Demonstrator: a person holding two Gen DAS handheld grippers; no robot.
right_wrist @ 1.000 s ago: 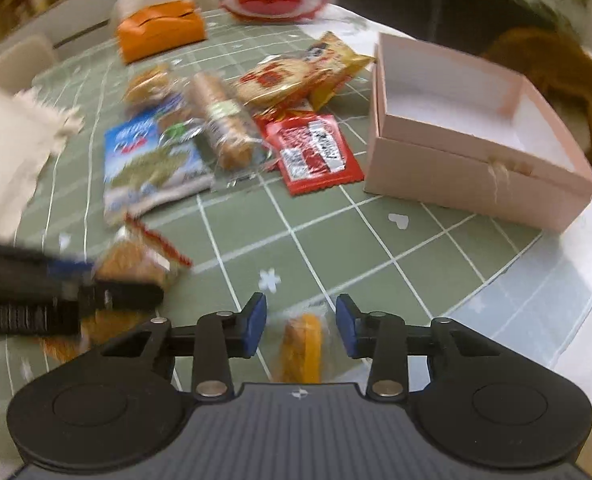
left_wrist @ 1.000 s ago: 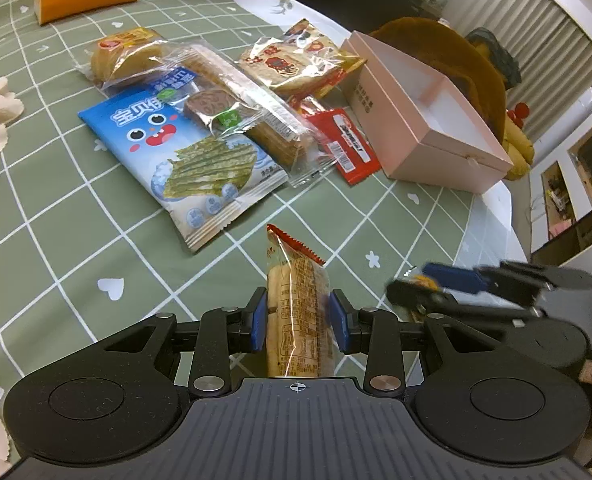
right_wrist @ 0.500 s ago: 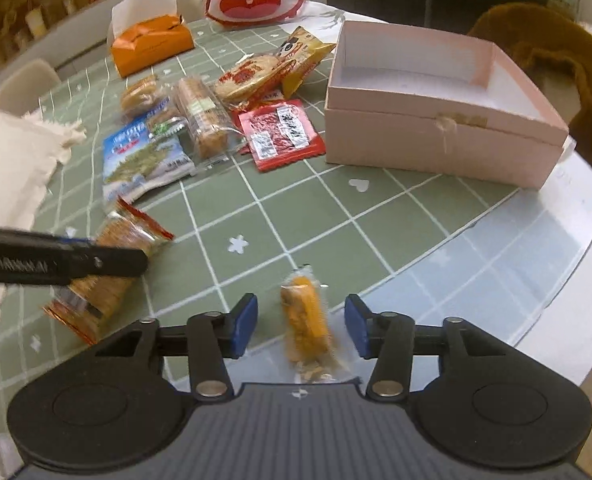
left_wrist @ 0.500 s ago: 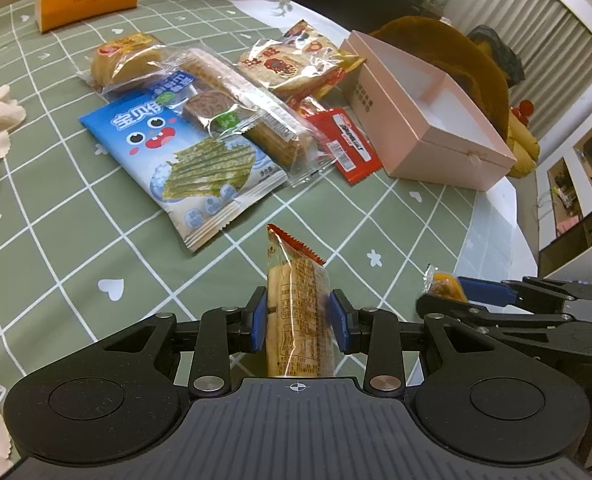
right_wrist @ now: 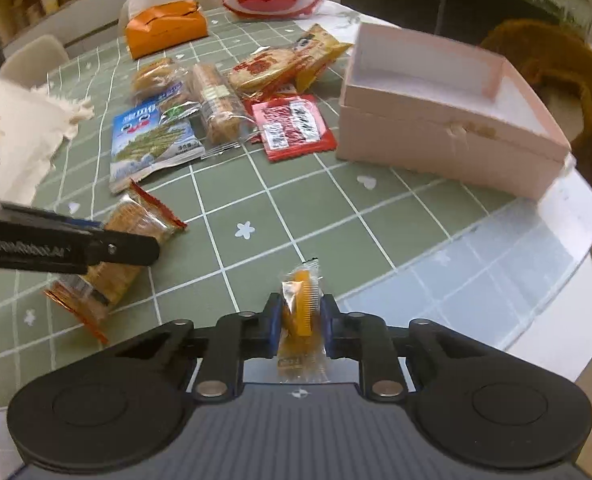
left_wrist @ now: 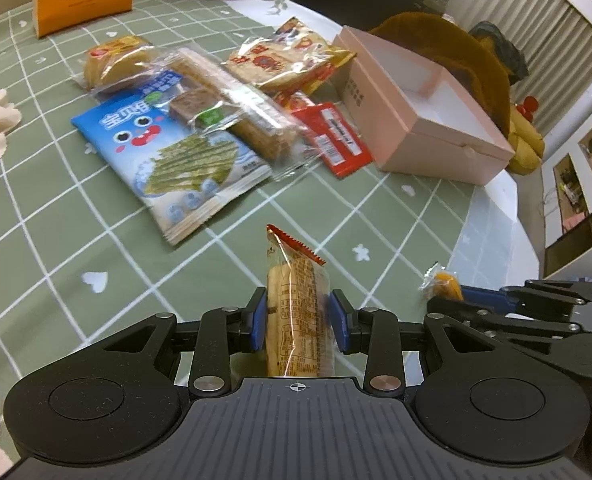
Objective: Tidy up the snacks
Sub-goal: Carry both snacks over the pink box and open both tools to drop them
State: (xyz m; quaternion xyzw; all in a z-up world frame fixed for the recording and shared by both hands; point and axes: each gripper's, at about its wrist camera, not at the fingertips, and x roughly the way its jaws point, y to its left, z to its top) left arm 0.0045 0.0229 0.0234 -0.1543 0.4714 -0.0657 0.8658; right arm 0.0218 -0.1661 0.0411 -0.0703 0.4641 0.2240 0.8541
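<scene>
Since one second ago, only the right gripper has changed: it stood with fingers apart over the small orange candy in a clear crinkled wrapper, and now the fingers are clamped on that candy, which is lifted a little from the desk. The left gripper has not moved; its fingers are pressed on the two flat sides of the tall biscuit pack in clear film with a red toothed edge.

The largest container is the pale pink cardboard box with no lid, at about 1 o'clock from the right gripper. Its white inside looks empty, as far as both views show it. At 11 o'clock lies the orange tissue box with a white tissue coming out.

Between them, at 11 to 12 o'clock, is the heap of snacks: the blue seaweed snack bag, the long clear cracker sleeve, the flat red sachet and some yellow-red packets.

I judge that both held things are light. The biscuit pack is stiff but its biscuits can break, so a grip at the middle of the sides is good, not too hard. The candy is small and its film is slippery; the hold should be on the body, not on the thin wrapper ends.
</scene>
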